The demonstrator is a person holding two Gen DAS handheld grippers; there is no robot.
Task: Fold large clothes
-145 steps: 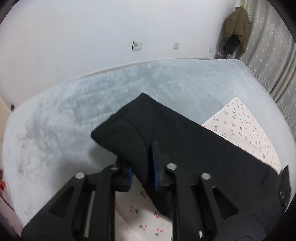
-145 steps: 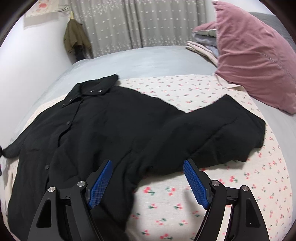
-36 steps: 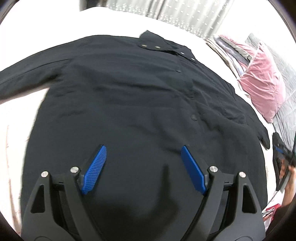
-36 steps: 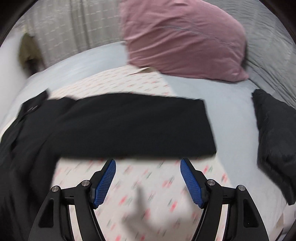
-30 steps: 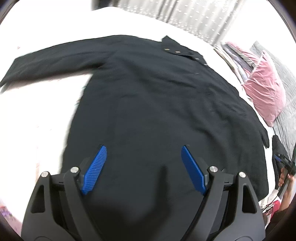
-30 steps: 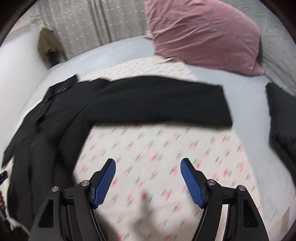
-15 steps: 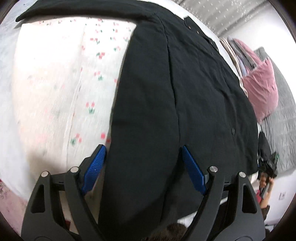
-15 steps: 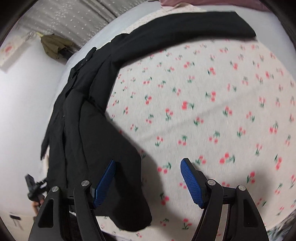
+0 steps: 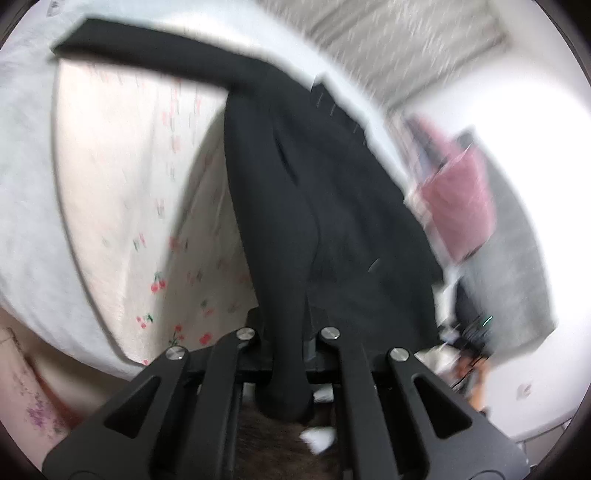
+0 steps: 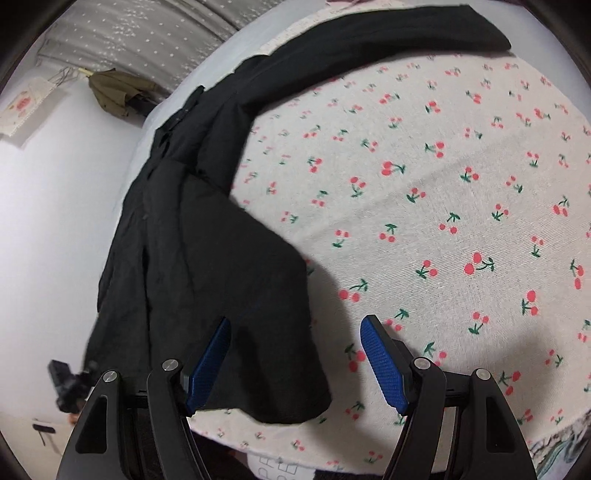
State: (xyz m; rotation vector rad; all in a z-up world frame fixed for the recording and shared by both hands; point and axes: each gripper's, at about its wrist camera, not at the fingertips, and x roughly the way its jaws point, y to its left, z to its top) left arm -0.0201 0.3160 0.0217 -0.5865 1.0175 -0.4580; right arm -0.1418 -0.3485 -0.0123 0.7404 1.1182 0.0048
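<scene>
Below both cameras, a long black coat (image 10: pixel 207 236) lies on a cream sheet printed with red cherries (image 10: pixel 443 192), spread over a pale grey bed (image 9: pixel 22 184). Its long axis runs from the near bed edge away toward the curtained far wall (image 10: pixel 147 29): hem nearest, collar farthest. One sleeve (image 10: pixel 369 44) stretches sideways across the sheet at the far end, at right angles to the body.

Seen from the left wrist, the left gripper (image 9: pixel 286 339) has its jaws clamped together on a bunched fold of the coat's hem, which rises from the bed and drapes between the fingers. That view is blurred.

Seen from the right wrist, the right gripper (image 10: pixel 295 362) hovers with its blue pads (image 10: pixel 384 362) wide apart, the hem corner lying between them, untouched. A pink pillow (image 9: pixel 458 206) sits beyond the coat.
</scene>
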